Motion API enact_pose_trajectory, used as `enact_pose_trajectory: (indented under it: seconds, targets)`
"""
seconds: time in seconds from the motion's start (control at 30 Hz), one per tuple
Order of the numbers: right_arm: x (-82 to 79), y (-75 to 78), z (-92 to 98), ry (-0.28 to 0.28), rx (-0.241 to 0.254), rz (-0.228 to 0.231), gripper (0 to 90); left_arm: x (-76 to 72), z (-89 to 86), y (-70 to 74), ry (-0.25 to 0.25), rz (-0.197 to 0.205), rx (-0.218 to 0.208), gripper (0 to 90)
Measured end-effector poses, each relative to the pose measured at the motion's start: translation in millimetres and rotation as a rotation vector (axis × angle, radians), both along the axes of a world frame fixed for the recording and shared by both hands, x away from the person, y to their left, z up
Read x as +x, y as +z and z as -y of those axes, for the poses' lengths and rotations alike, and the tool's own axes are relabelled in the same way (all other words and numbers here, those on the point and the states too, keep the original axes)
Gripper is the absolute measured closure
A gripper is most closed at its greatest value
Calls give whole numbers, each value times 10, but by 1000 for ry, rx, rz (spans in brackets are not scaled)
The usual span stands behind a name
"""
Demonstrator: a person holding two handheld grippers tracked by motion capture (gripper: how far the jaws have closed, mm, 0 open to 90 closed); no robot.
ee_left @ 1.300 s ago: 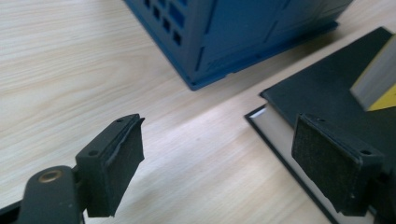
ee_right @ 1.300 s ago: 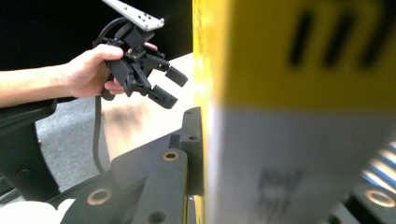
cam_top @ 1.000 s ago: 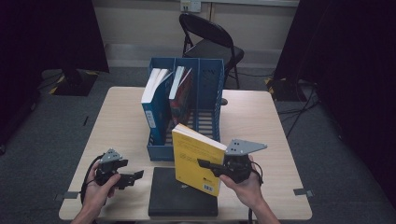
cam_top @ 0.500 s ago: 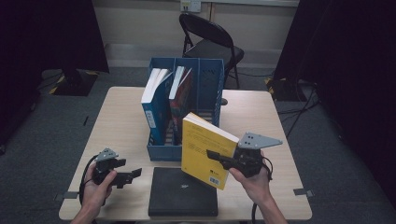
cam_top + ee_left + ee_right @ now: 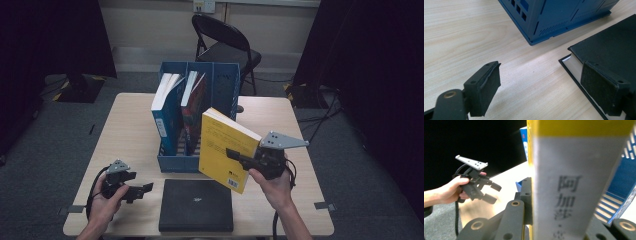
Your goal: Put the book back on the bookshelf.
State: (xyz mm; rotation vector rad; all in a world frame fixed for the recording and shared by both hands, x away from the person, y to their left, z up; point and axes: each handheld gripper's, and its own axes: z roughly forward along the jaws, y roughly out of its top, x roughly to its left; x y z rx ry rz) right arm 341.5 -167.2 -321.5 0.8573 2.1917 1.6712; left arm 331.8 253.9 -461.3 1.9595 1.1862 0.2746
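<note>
**Yellow book held in the air in front of rack**

Yellow book (image 5: 226, 149) is off the table, tilted, spine toward the person, just in front of the blue rack (image 5: 224, 85), its lower corner over the far right corner of the black book (image 5: 196, 205). In the right gripper view its spine (image 5: 574, 182) runs up the frame with printed characters on a pale band.

Right gripper (image 5: 239, 156) is clamped on the yellow book near the spine edge, jaws pressing both covers, hand under it at the table's right side.

Left gripper (image 5: 142, 189) sits low over the table's near left, beside the black book. Jaws spread wide, nothing between them; in the left gripper view 1 pad (image 5: 483, 90) hangs over bare wood and the other overlaps the black book's corner (image 5: 609, 52). Can't tell if that pad touches it.

Rack has 3 slots: 1 book with a blue cover (image 5: 167, 111) in the left, 1 with a red cover (image 5: 192, 107) in the middle.

Table (image 5: 125, 130) is pale wood. Folding chair (image 5: 224, 42) stands behind it.
</note>
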Motion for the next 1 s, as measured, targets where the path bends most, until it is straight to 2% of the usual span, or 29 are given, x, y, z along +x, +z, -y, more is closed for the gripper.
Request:
enact_pose_trajectory:
  seconds: [0.27, 0.37, 0.6, 0.77, 0.83, 1.0]
  targets:
    - [144, 94, -94, -32, -23, 21, 756, -2, 1, 1, -7, 1, 5, 160]
    - [228, 105, -110, -47, -3, 17, 756, -8, -6, 8, -11, 2, 11, 160]
    - [369, 188, -195, -104, -12, 22, 757, -11, 12, 15, -17, 17, 19, 161]
    - [445, 213, -258, -141, -21, 20, 756, -4, 9, 4, -6, 3, 36, 162]
    - [488, 230, -287, -168, -26, 8, 756, 2, 3, -2, -4, -5, 34, 163]
    - [532, 265, -333, -217, -33, 11, 757, 9, 17, -14, 10, -9, 39, 163]
